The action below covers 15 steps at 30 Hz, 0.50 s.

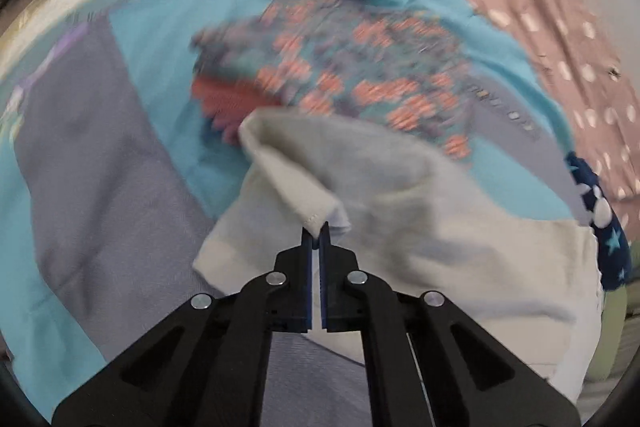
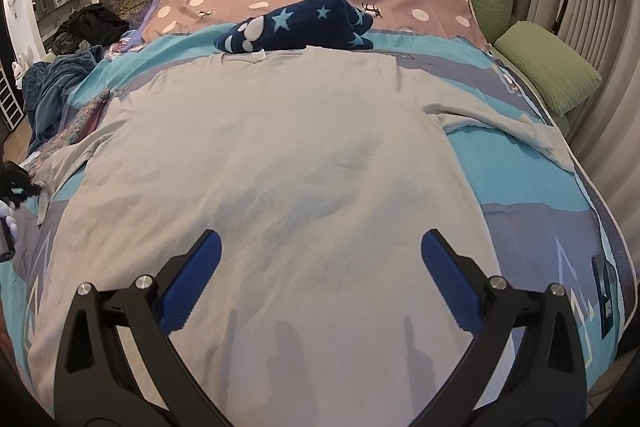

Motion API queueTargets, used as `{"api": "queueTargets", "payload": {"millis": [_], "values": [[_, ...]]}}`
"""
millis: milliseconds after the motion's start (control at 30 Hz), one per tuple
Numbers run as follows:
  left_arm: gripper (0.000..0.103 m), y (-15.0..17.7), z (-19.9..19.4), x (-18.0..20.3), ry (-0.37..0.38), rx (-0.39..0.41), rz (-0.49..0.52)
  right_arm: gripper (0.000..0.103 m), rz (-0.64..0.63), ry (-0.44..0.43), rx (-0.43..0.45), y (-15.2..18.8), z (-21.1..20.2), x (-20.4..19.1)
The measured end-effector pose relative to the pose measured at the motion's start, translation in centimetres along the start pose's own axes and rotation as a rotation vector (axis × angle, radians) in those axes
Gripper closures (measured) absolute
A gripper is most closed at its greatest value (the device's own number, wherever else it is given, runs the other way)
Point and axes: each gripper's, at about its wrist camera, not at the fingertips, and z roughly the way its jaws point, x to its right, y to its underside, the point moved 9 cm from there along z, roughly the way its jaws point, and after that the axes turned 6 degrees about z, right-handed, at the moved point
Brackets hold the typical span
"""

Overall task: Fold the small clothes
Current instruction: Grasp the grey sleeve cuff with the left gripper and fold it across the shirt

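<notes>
Two grippers: your left gripper pinches the pale grey cotton T-shirt's nine-o'clock sleeve for folding, your right gripper hovers wide open.

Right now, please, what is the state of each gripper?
Left gripper: closed, pinching the sleeve hem of the grey T-shirt.
Right gripper: open, holding nothing, above the T-shirt.

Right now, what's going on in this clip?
A person with two handheld grippers is folding a pale T-shirt spread flat on a bed. The left gripper is shut on the hem of one sleeve, lifting it. The right gripper hangs open above the shirt's lower half, holding nothing.
</notes>
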Motion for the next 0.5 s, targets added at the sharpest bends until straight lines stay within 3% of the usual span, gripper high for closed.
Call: {"api": "queueTargets", "payload": {"millis": [133, 267, 500], "values": [[0.101, -0.4, -4.1, 3.6, 0.045, 0.075, 0.094, 0.002, 0.019, -0.015, -0.015, 0.1, 0.6, 0.4], [0.101, -0.4, -8.2, 7.8, 0.147, 0.12, 0.167, 0.002, 0.033, -0.038, -0.012, 0.2, 0.4, 0.8], [0.101, 1.8, -14.3, 20.1, 0.334, 0.165, 0.407, 0.002, 0.055, -0.037, 0.011, -0.3, 0.1, 2.6]]}}
